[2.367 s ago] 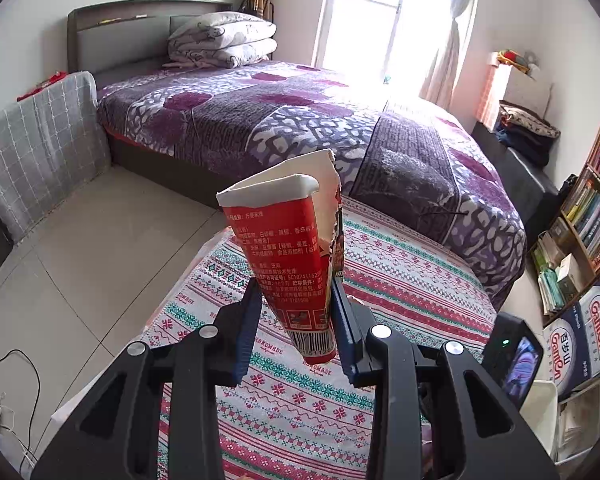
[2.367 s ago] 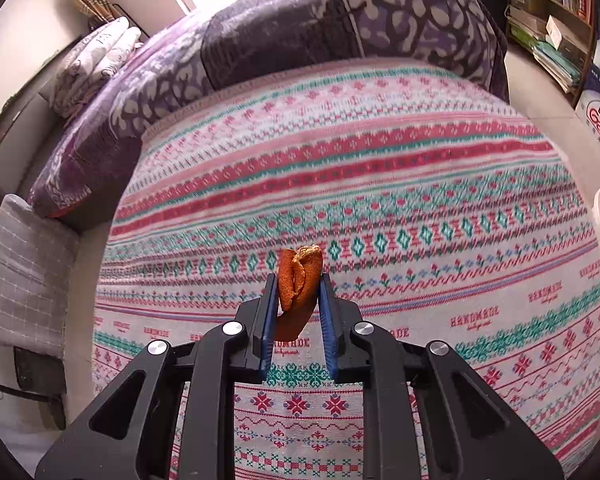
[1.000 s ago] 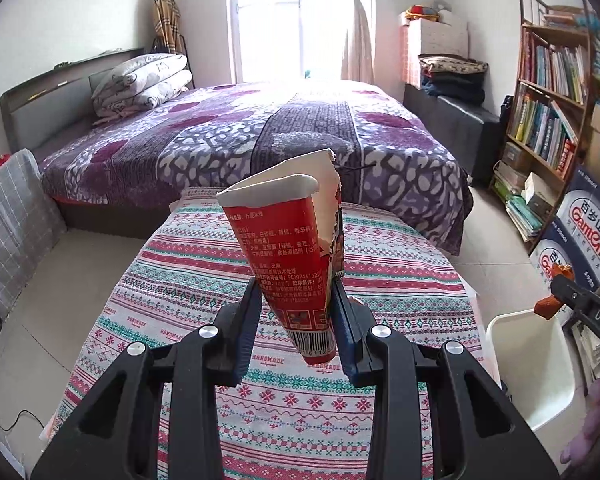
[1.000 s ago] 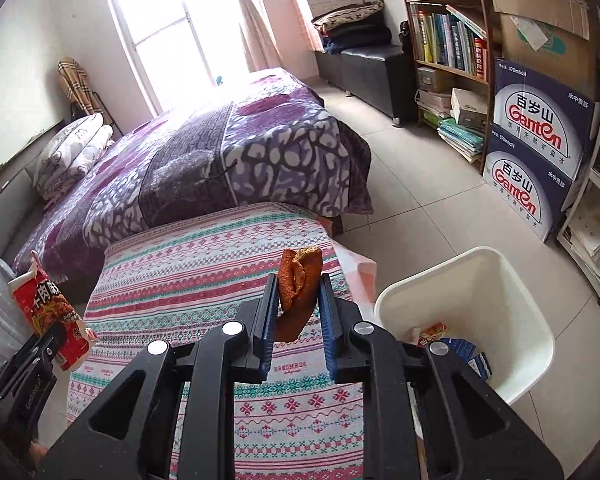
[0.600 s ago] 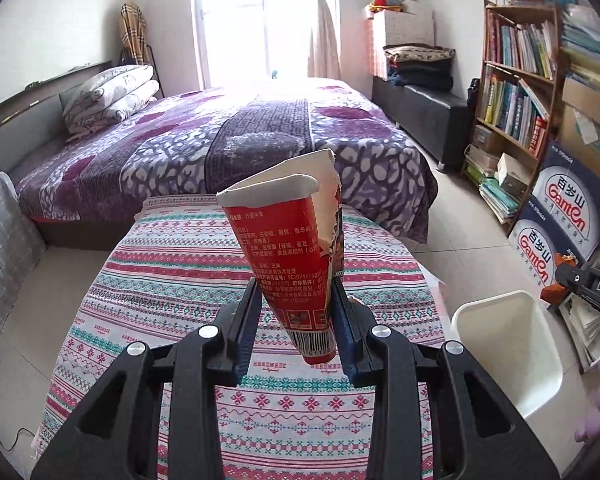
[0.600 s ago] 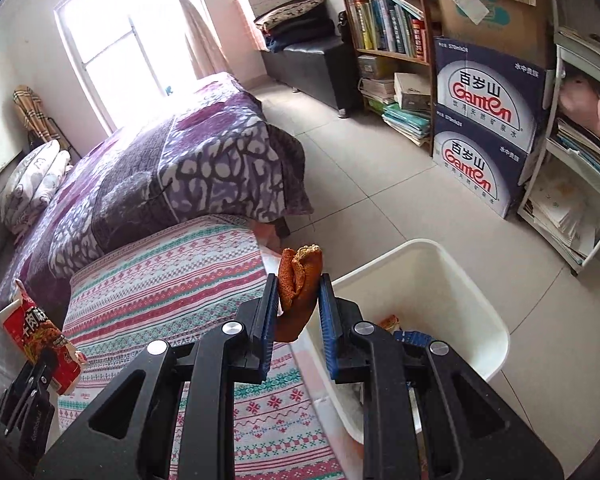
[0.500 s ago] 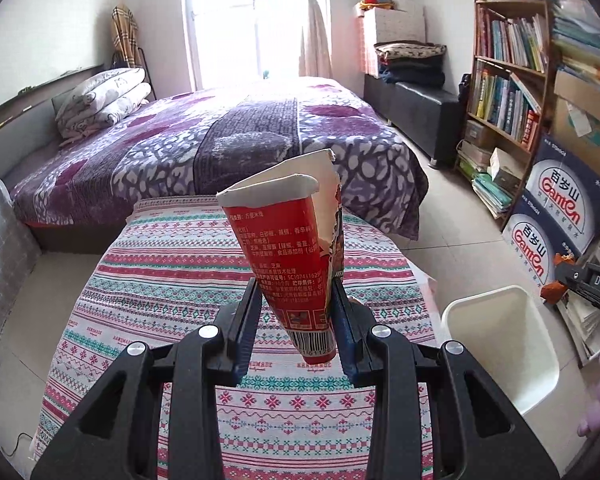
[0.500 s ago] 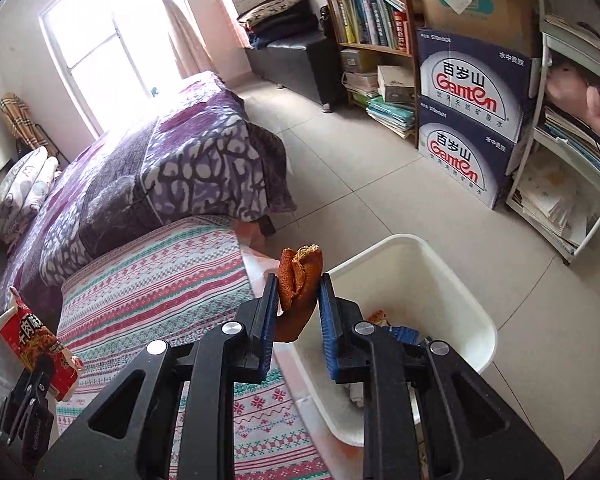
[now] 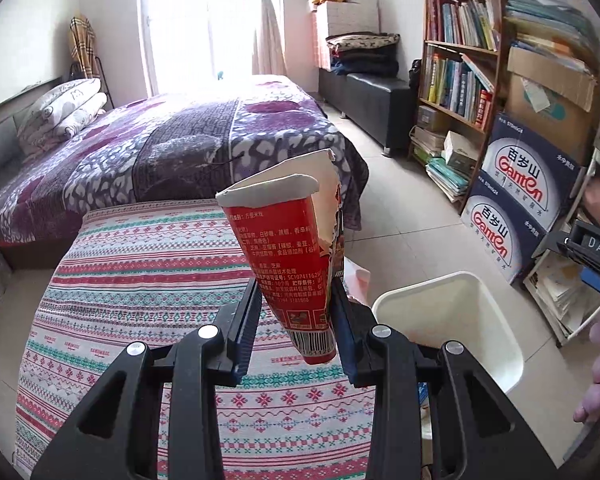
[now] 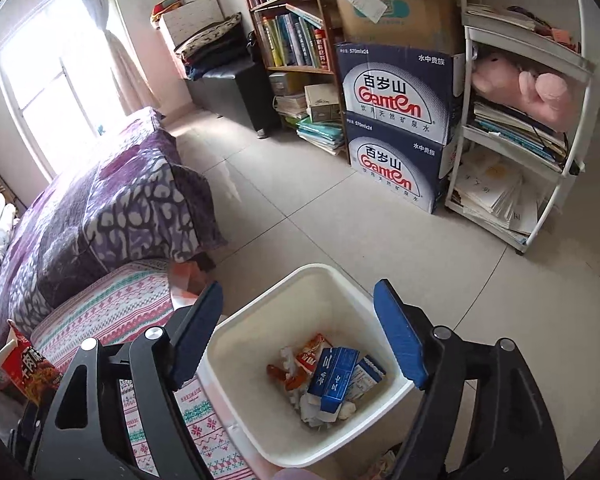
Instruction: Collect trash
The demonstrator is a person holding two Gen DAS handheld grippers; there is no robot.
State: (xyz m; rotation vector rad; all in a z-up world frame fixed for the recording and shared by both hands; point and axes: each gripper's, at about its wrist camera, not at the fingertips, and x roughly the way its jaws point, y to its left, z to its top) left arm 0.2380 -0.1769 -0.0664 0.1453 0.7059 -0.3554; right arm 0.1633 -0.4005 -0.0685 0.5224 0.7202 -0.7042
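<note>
My left gripper (image 9: 296,316) is shut on a red snack wrapper (image 9: 288,256) with a white torn top, held above the patterned tablecloth (image 9: 140,280). The wrapper also shows at the left edge of the right wrist view (image 10: 24,364). My right gripper (image 10: 300,336) is open and empty, directly above the white trash bin (image 10: 256,320). The bin holds orange peel (image 10: 288,380), blue cartons (image 10: 336,372) and wrappers. The bin also shows in the left wrist view (image 9: 496,352), to the right of the table.
A bed with a purple cover (image 9: 160,152) lies beyond the table. Bookshelves (image 9: 456,68), stacked blue water boxes (image 10: 396,128) and a white rack (image 10: 524,140) line the right wall. Tiled floor (image 10: 300,200) lies between the bed and the shelves.
My right gripper moved over the bin and opened; the orange peel it held is gone from its fingers. My left gripper swung right with the wrapper still held.
</note>
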